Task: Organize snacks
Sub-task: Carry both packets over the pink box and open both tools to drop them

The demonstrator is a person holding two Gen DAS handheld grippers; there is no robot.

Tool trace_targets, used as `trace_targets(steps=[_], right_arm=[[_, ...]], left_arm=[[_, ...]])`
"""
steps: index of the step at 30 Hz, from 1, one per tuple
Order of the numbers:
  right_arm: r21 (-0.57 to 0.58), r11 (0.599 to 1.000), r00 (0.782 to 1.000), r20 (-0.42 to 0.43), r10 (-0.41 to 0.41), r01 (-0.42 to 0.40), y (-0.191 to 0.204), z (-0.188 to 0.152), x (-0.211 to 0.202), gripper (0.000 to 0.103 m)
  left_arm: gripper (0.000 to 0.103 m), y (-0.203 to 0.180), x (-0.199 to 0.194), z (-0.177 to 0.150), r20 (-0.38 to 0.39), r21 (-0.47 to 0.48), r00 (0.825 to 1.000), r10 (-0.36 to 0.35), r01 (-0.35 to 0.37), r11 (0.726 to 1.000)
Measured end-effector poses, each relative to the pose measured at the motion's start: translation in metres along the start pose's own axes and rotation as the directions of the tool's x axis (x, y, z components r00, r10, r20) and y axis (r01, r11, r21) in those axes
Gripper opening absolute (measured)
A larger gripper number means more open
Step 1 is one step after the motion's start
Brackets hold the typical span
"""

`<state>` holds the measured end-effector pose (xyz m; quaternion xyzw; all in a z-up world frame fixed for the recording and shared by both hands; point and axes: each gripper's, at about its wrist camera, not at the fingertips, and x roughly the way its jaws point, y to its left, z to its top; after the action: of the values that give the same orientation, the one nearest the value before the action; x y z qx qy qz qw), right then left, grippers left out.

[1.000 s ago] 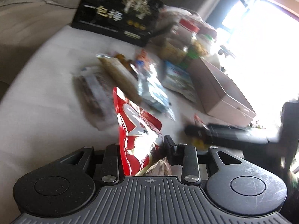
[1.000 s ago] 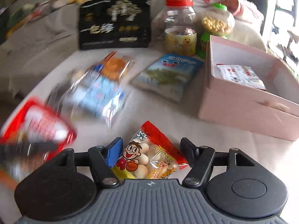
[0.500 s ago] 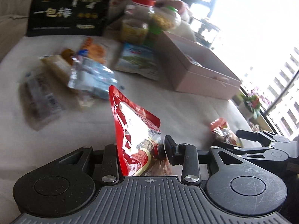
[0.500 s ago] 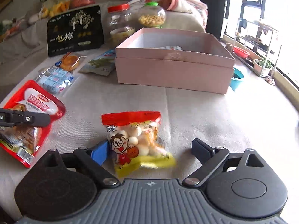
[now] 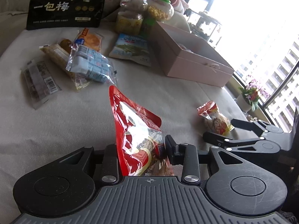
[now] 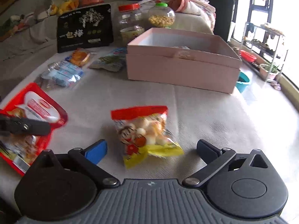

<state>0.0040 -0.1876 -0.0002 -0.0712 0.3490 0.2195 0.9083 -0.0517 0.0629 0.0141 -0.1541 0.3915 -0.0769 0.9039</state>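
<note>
Left wrist | left gripper [image 5: 142, 149] clamps red pouch [image 5: 136, 128] | right gripper [image 6: 151, 149] fingers opening, empty

Potted flowers [image 5: 251, 95] and a teal basin [image 6: 243, 81].

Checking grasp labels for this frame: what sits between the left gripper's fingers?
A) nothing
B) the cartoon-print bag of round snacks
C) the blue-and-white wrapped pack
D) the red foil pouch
D. In the left wrist view the red foil pouch stands pinched in the left gripper, while the cartoon bag lies on the cloth between the opening jaws of the right gripper, untouched.
</note>
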Motion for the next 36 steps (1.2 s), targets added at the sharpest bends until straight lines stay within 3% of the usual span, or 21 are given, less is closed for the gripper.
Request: trace_targets(steps=[3, 6, 9, 16, 25, 29, 31, 34, 36], right_arm=[[-0.008, 1.000, 1.000, 0.006, 0.005, -0.004, 0.000, 0.009, 0.004, 0.098], [-0.010, 1.000, 1.000, -0.028, -0.005, 0.004, -0.003, 0.015, 0.013, 0.088], [-0.050, 0.999, 1.000, -0.023, 0.017, -0.018, -0.001, 0.016, 0.006, 0.061], [-0.084, 0.995, 0.999, 0.013, 0.048, -0.047, -0.005, 0.012, -0.024, 0.060], [-0.078, 0.997, 0.992, 0.123, 0.018, -0.008, -0.031, 0.023, -0.062, 0.060], [-0.088, 0.996, 0.982, 0.189, 0.005, 0.012, -0.049, 0.046, -0.081, 0.060], [-0.090, 0.995, 0.974, 0.224, -0.012, 0.033, -0.059, 0.064, -0.087, 0.060], [-0.059, 0.997, 0.967, 0.253, -0.029, 0.045, -0.078, 0.092, -0.085, 0.060], [-0.029, 0.998, 0.965, 0.256, -0.055, 0.064, -0.089, 0.106, -0.074, 0.060]], left_arm=[[0.038, -0.003, 0.001, 0.002, -0.006, 0.013, 1.000, 0.014, -0.014, 1.000], [0.038, -0.004, 0.000, 0.002, -0.012, 0.021, 1.000, 0.024, -0.024, 0.999], [0.038, -0.007, 0.000, 0.002, -0.015, 0.029, 0.999, 0.039, -0.039, 0.999], [0.036, -0.016, -0.001, 0.004, -0.012, 0.048, 0.998, 0.066, -0.066, 0.997], [0.031, -0.039, -0.011, 0.018, 0.017, 0.093, 0.999, -0.032, 0.030, 0.995], [0.031, -0.051, -0.017, 0.054, 0.045, 0.098, 0.990, -0.136, 0.131, 0.987], [0.031, -0.060, -0.014, 0.088, 0.073, 0.104, 0.981, -0.181, 0.173, 0.979], [0.031, -0.073, 0.008, 0.138, 0.115, 0.095, 0.966, -0.230, 0.219, 0.971], [0.031, -0.079, 0.035, 0.169, 0.134, 0.064, 0.966, -0.222, 0.215, 0.974]])
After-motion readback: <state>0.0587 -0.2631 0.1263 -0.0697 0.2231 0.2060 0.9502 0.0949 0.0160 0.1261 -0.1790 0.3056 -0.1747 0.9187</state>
